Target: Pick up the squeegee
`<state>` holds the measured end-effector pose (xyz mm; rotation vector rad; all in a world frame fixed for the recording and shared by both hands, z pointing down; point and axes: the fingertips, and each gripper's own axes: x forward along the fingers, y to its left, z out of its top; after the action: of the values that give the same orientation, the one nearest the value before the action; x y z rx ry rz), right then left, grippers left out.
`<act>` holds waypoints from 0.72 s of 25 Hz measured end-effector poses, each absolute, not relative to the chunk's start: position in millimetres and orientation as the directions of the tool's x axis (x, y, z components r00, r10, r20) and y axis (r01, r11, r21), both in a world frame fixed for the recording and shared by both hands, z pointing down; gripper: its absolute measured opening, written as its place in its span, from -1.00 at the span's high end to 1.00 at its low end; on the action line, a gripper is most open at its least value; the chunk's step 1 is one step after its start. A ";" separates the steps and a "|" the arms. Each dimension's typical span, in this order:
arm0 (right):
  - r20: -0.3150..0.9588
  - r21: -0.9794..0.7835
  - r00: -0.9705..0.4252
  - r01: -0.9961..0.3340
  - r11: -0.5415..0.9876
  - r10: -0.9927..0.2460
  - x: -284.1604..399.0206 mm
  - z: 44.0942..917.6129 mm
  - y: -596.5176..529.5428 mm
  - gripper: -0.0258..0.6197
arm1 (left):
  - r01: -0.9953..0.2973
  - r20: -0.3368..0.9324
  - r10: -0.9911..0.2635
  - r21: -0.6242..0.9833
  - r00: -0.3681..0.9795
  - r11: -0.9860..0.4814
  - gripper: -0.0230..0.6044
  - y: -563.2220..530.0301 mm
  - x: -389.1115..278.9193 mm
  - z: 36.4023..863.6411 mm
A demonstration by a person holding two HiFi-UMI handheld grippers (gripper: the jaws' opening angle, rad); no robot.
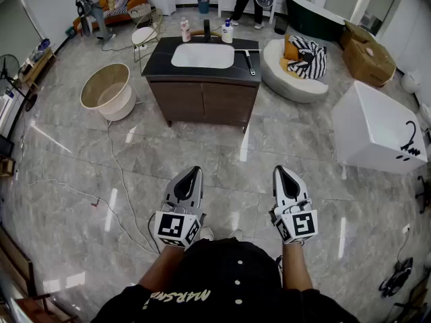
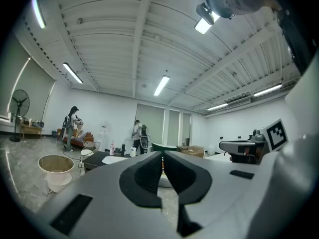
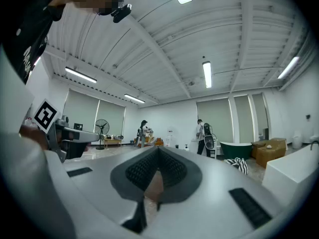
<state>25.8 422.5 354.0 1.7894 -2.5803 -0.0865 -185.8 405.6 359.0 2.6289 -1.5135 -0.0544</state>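
Grey marble floor (image 1: 81,160) fills the view. At twelve o'clock stands a dark vanity tabletop (image 1: 159,59) with a white sink (image 1: 202,55). At six o'clock the left hand-held gripper (image 1: 194,172) and the right hand-held gripper (image 1: 281,171) are held level, side by side, each with its jaws pressed together on nothing. The squeegee (image 1: 252,63) lies on the tabletop at the sink's three o'clock, well apart from both.

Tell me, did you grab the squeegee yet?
Not yet. Nothing looks done: the squeegee lies on the dark counter, right of the sink. In hand: nothing. The left gripper and right gripper are both shut and empty, held over the floor well short of the counter. Left to do: walk up, open a gripper, close it on the squeegee and lift.
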 end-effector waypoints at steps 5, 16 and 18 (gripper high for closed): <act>-0.036 0.035 -0.354 -0.935 0.353 -0.934 26.7 354.3 420.9 0.93 | -0.860 0.024 -0.864 0.112 0.502 -0.497 0.87 404.4 -184.5 359.9; -0.045 0.031 -0.362 -0.932 0.361 -0.931 33.3 350.4 422.7 0.93 | -0.864 0.027 -0.867 0.106 0.498 -0.493 0.87 407.0 -176.6 357.2; -0.048 0.033 -0.362 -0.932 0.361 -0.931 34.6 349.0 424.5 0.93 | -0.865 0.029 -0.867 0.102 0.497 -0.492 0.87 408.4 -175.1 356.5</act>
<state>34.6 424.5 349.0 1.7855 -2.6091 -0.0858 -175.1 408.4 356.5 2.6278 -1.5257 -0.0404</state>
